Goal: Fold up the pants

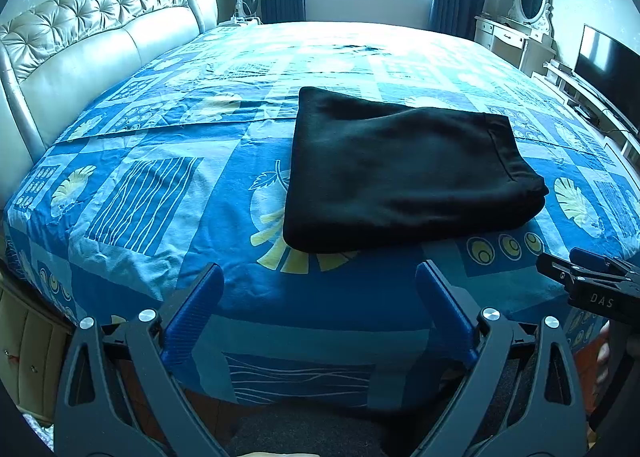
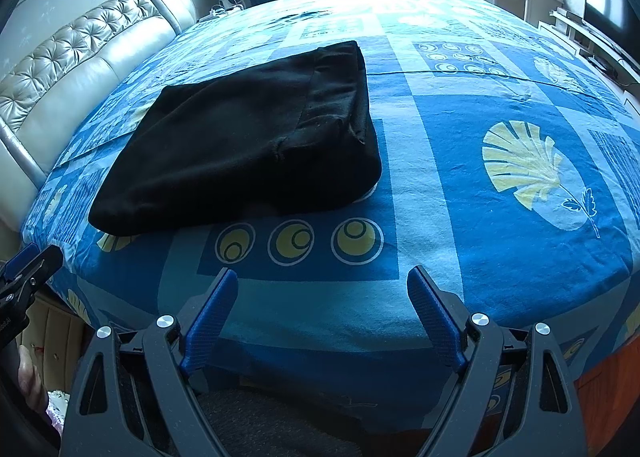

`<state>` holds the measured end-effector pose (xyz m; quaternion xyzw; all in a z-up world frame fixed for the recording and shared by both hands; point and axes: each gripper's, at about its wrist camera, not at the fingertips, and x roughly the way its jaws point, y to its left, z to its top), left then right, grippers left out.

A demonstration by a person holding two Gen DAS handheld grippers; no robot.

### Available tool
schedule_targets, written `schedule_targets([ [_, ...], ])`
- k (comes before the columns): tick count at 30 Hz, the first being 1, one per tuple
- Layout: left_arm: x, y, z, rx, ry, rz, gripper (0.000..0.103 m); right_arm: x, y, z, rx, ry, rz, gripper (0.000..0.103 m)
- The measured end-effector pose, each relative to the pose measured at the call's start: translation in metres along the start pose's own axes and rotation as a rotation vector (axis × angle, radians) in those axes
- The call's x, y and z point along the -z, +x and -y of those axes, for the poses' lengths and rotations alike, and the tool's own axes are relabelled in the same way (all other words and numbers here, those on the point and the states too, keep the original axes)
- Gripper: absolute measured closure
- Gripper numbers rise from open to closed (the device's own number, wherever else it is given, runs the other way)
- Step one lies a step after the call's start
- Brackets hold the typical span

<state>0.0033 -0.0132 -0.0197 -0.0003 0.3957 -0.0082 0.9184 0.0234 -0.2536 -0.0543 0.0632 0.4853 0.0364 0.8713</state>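
I see the wide bed in its blue patterned cotton sheet [image 1: 168,185] carrying the black pants [image 1: 400,169], folded into a thick soft rectangle near the front edge. My left tool [image 1: 319,277] and right tool [image 2: 322,279] both gape wide, empty, touching nothing, short of the pants.

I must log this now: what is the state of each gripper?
Left gripper: open, holding nothing.
Right gripper: open, holding nothing.
Folded black fabric pants lie untouched on the bed.

I see the black pants [image 1: 400,173] folded into a thick, flat rectangle, lying on the bed [image 1: 168,193] near its front edge.
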Motion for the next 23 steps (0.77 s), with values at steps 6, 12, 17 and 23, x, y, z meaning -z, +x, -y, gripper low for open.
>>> schedule_targets([
  [6, 0.000, 0.000, 0.000, -0.007, 0.007, -0.001, 0.006, 0.000, 0.001, -0.001, 0.000, -0.001, -0.003, 0.017],
  [12, -0.003, -0.005, 0.001, -0.004, -0.010, 0.014, 0.002, 0.002, 0.002, -0.002, -0.006, -0.003, -0.006, 0.017],
  [17, -0.019, -0.018, -0.004, 0.011, 0.010, 0.069, 0.002, -0.004, 0.001, -0.001, -0.047, 0.003, -0.021, 0.017],
  [23, -0.073, 0.020, -0.065, -0.099, -0.042, 0.103, 0.002, -0.072, -0.011, 0.023, -0.067, 0.005, 0.102, 0.017],
])
